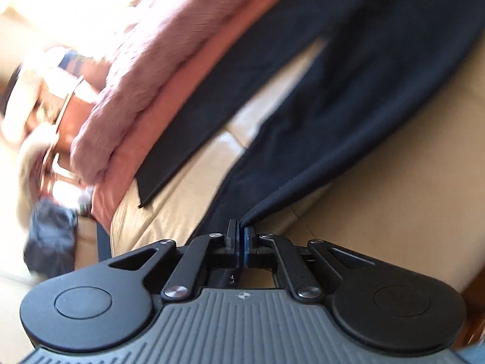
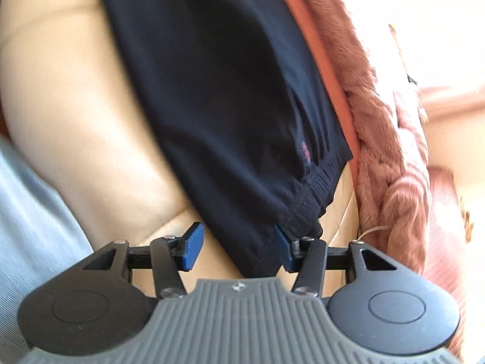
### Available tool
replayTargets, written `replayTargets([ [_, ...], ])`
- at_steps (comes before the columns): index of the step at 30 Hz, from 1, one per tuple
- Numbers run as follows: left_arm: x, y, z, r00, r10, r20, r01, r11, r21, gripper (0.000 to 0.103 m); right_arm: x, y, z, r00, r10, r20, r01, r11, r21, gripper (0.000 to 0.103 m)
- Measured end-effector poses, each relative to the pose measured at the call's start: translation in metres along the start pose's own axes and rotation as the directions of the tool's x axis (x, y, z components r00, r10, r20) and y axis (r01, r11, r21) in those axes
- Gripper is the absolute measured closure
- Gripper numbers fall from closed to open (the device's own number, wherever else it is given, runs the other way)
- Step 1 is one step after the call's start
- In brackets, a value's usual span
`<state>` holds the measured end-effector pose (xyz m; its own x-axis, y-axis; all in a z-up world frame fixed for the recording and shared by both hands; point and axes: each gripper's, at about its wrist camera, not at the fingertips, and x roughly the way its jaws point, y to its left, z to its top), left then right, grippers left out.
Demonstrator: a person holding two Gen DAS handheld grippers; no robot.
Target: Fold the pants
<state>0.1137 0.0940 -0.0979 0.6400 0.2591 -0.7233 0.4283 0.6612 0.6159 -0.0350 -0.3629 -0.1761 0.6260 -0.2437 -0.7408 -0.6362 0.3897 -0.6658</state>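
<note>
While your left gripper [image 1: 240, 227] pinches the pants [image 1: 348, 91] leg taut, your right gripper [image 2: 239, 244] gapes around the waistband [image 2: 306, 200], ungrasped.

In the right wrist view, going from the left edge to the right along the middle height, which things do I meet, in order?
Light grey-blue cloth → beige leather cushion → dark navy pants → orange fabric strip → pink furry blanket.
</note>
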Motion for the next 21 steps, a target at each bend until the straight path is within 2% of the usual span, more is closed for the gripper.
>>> replayTargets([
  [4, -0.003, 0.021, 0.014, 1.0, -0.004, 0.011, 0.006, 0.992, -0.129, 0.101, 0.012, 0.014, -0.008, 0.999, -0.029, -0.014, 0.027, 0.986, -0.166, 0.061],
  [7, -0.002, 0.031, 0.023, 1.0, -0.004, 0.018, 0.008, 0.982, -0.187, 0.101, 0.02, 0.017, -0.01, 0.999, -0.054, -0.01, 0.051, 0.978, -0.204, 0.066],
  [9, -0.003, 0.036, 0.027, 1.0, 0.0, 0.021, 0.005, 0.975, -0.223, 0.101, 0.023, 0.02, -0.012, 0.998, -0.069, -0.004, 0.067, 0.974, -0.218, 0.084],
  [10, -0.005, 0.039, 0.028, 1.0, -0.002, 0.023, 0.007, 0.97, -0.241, 0.101, 0.024, 0.021, -0.012, 0.997, -0.071, -0.012, 0.067, 0.974, -0.218, 0.103],
  [14, -0.013, 0.044, 0.028, 0.999, 0.004, 0.032, 0.005, 0.953, -0.302, 0.101, 0.017, 0.017, -0.015, 0.994, -0.104, 0.018, 0.105, 0.982, -0.156, 0.103],
  [21, -0.025, 0.074, 0.04, 0.997, 0.019, 0.07, 0.012, 0.908, -0.42, 0.102, -0.011, -0.03, -0.012, 0.979, -0.19, 0.072, 0.183, 0.978, 0.098, 0.103],
])
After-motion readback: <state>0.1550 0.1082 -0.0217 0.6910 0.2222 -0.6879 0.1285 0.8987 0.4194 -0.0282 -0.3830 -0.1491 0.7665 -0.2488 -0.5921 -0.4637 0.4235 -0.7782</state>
